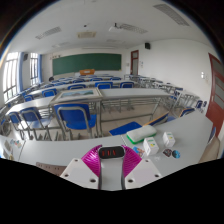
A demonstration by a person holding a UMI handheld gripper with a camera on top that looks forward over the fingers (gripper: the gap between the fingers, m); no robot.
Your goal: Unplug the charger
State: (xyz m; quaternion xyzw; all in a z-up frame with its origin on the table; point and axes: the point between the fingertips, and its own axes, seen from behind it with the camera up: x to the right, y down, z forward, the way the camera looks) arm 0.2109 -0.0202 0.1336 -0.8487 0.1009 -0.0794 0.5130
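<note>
While clamping narrowly on the black charger (112,152), both pink pads (94,158) of the gripper (112,161) pressed to its sides at the near edge of the white table (55,150): hold the squeeze firm and draw straight back along the plug's line, without twisting or rocking. Cannot see socket or cable, so cannot tell how far out already. Far left, windows (12,75); then rows of blue chairs (72,117) and a green chalkboard (87,63) at the far wall, well apart, no hindrance. Just right of the charger, a white box (152,147), a blue folder (128,128) beyond, a teal item (172,153) further right: near enough to knock on any sideways swing, so best kept clear of.
</note>
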